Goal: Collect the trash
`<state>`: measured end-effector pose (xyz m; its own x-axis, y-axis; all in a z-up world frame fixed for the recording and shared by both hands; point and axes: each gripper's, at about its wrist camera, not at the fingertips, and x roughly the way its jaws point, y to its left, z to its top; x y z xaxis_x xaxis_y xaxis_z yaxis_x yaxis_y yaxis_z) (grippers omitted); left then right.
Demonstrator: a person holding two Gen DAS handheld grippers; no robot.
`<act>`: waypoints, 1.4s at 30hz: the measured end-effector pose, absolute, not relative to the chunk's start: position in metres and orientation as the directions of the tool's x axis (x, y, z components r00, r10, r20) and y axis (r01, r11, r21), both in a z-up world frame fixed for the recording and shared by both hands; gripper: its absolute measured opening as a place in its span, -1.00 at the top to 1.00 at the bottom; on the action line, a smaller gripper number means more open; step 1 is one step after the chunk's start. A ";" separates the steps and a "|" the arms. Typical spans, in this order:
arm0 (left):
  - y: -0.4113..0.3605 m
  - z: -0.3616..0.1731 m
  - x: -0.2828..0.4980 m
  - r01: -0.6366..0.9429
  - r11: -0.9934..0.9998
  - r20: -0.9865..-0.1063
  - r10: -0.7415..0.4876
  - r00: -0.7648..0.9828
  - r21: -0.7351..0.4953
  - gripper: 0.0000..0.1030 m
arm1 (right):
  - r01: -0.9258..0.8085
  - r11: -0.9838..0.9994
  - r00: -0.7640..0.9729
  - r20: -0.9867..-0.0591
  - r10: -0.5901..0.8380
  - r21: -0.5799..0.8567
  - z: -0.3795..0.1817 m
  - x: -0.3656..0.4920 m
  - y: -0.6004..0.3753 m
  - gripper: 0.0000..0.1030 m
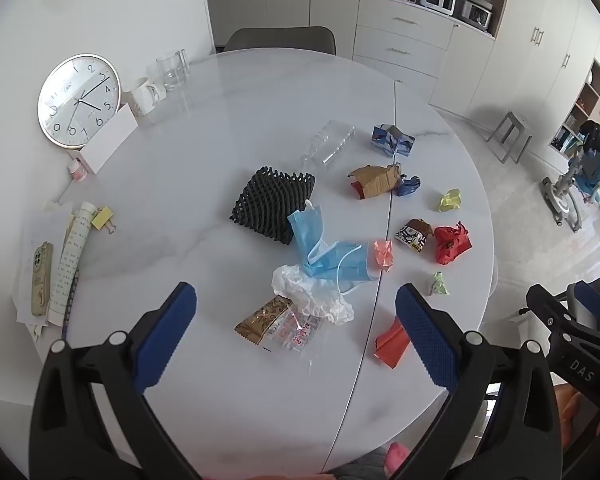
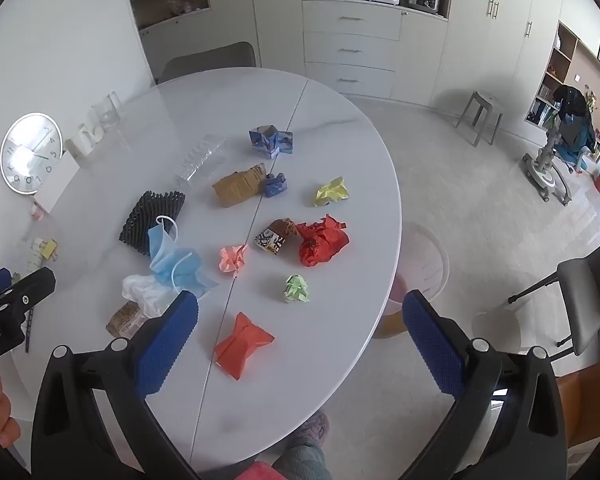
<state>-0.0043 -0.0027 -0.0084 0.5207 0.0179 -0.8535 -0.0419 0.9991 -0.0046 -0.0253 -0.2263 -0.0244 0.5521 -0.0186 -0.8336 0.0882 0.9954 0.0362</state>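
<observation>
Trash is scattered over the white round table (image 1: 220, 380). My left gripper (image 1: 296, 296) hovers open above a brown snack wrapper (image 1: 262, 318), a clear wrapper (image 1: 296, 332) and crumpled white plastic (image 1: 312, 292). A blue face mask (image 1: 324, 252) lies just beyond, against a black foam net (image 1: 272, 204). My right gripper (image 2: 300, 300) is open over the table's near edge, with a folded orange paper (image 2: 242, 344) and a green paper ball (image 2: 297, 289) between its fingers' lines. Farther off lie red crumpled paper (image 2: 322, 240), a pink wad (image 2: 232, 258) and a yellow wad (image 2: 331, 192). A pale round bin (image 2: 440, 268) stands on the floor.
A clear bottle (image 1: 328, 146), a blue carton (image 1: 392, 140) and a crushed brown box (image 1: 374, 182) lie mid-table. A clock (image 1: 78, 100), mugs (image 1: 142, 96), a glass (image 1: 170, 68), a phone (image 1: 42, 278) and papers (image 1: 72, 256) crowd the left side. A chair (image 2: 584, 300) stands at the right.
</observation>
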 end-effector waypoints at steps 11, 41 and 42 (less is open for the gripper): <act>-0.002 -0.010 -0.003 -0.048 0.999 -0.854 0.023 0.520 -0.002 -0.85 | 0.082 0.996 0.548 -0.836 -0.018 0.033 -0.027 -0.023 -0.229 -0.97; 0.001 -0.009 -0.004 -0.050 0.999 -0.857 0.023 0.515 -0.003 -0.85 | 0.080 0.996 0.543 -0.839 -0.019 0.030 -0.027 -0.021 -0.224 -0.97; 0.001 -0.009 -0.004 -0.050 0.999 -0.857 0.023 0.515 -0.003 -0.85 | 0.081 0.996 0.543 -0.840 -0.020 0.029 -0.027 -0.021 -0.224 -0.97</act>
<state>-0.0040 0.0010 -0.0092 0.5150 0.0228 -0.8569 -0.0497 0.9988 -0.0033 -0.0209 -0.2242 -0.0272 0.5429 -0.0196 -0.8396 0.0808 0.9963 0.0290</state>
